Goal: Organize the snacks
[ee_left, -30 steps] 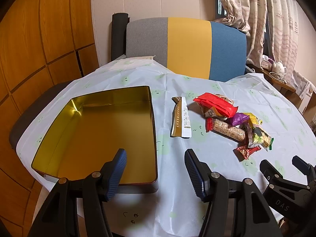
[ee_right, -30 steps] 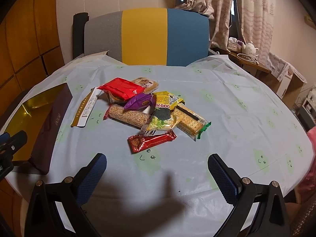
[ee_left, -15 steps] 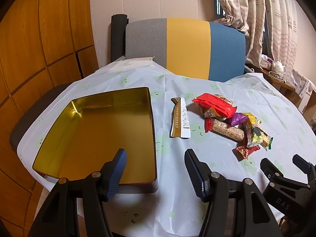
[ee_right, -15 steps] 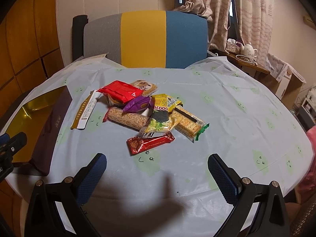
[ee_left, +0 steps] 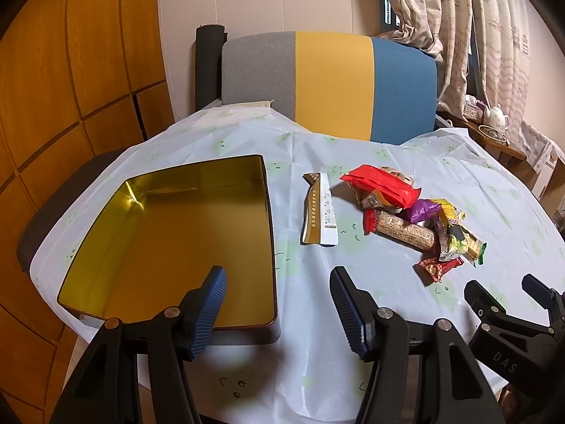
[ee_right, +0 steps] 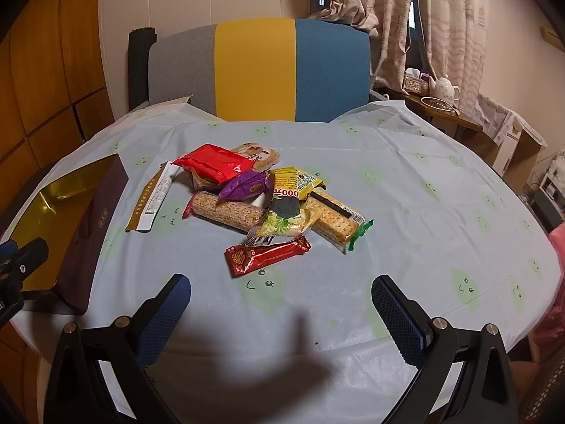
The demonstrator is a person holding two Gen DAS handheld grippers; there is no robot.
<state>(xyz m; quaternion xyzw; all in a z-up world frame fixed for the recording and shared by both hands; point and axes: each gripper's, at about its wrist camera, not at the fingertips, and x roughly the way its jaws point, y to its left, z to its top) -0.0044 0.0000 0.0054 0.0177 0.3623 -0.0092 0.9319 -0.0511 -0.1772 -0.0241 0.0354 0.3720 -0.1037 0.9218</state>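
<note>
Fingers (ee_left: 212, 304) of left gripper (ee_left: 277, 309) spread apart, ribbed blue pads, hovering level over near edge of gold-lined rectangular tin (ee_left: 169, 243); right gripper (ee_right: 280, 312) splayed wide above pale smiley-print tablecloth (ee_right: 423, 212), holding nothing; crinkly snack pile (ee_right: 268, 198) mid-table, well right of tin: red pouch (ee_right: 215, 164), purple wrapper (ee_right: 245, 185), sesame bar (ee_right: 226, 210), cracker pack (ee_right: 335, 221), flat white-gold sachet (ee_left: 319, 213) lying apart between tin and pile

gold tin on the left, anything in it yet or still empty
Empty. The gold tin has no lid on it and shows only bare gold floor; every snack, including the white-and-gold sachet, lies outside on the tablecloth.
</note>
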